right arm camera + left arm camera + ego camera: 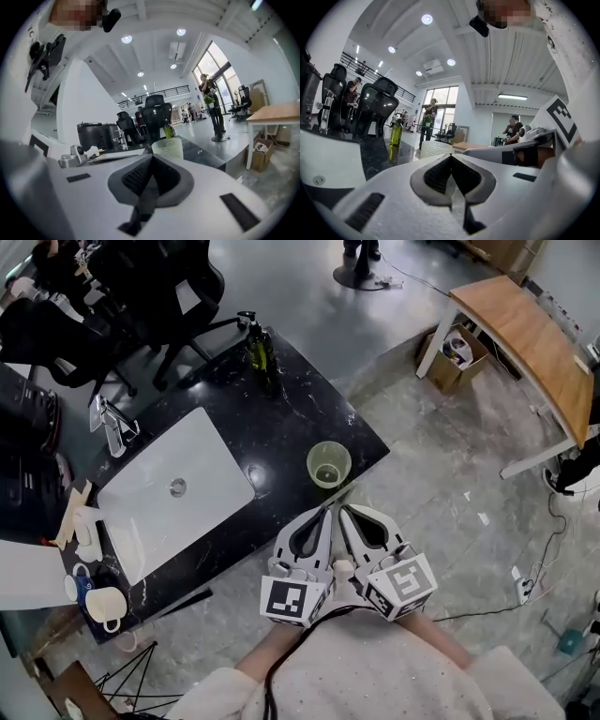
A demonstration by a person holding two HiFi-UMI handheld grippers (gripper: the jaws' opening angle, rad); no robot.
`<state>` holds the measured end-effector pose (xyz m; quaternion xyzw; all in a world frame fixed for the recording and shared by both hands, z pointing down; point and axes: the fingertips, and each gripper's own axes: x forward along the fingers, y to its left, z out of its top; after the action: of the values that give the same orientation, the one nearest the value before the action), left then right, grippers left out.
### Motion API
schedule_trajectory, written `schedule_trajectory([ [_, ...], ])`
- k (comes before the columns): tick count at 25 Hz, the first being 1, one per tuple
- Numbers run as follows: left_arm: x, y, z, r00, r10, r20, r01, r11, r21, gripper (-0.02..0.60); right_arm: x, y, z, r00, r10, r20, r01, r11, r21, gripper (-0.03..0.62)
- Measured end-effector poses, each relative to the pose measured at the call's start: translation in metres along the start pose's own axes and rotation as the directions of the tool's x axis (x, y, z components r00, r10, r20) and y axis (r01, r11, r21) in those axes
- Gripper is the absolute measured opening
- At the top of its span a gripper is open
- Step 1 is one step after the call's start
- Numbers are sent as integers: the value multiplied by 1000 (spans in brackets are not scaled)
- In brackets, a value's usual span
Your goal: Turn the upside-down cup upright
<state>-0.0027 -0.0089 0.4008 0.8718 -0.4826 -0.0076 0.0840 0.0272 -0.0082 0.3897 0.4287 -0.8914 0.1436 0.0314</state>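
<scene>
A pale green translucent cup (329, 464) stands upright, mouth up, on the black marble counter (281, 432) near its front right corner. It also shows as a ribbed cup (435, 149) in the left gripper view and as the cup (167, 147) in the right gripper view, just beyond the jaw tips. My left gripper (325, 509) and right gripper (341, 508) are side by side below the cup, off the counter's edge, both shut with nothing between the jaws. Neither touches the cup.
A white sink basin (175, 489) with a chrome tap (112, 424) is set in the counter's left half. A green bottle (260, 351) stands at the far edge. White mugs (103, 603) sit at the near left corner. Office chairs (159, 287) and a wooden table (530, 343) stand beyond.
</scene>
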Motion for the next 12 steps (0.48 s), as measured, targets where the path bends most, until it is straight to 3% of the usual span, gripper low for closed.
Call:
schedule_trajectory([
  [12,4,-1,3,1000,-8,0,8,1000,15,6,2,-4,-6,1000,-24,-11,23,999,-39,6],
])
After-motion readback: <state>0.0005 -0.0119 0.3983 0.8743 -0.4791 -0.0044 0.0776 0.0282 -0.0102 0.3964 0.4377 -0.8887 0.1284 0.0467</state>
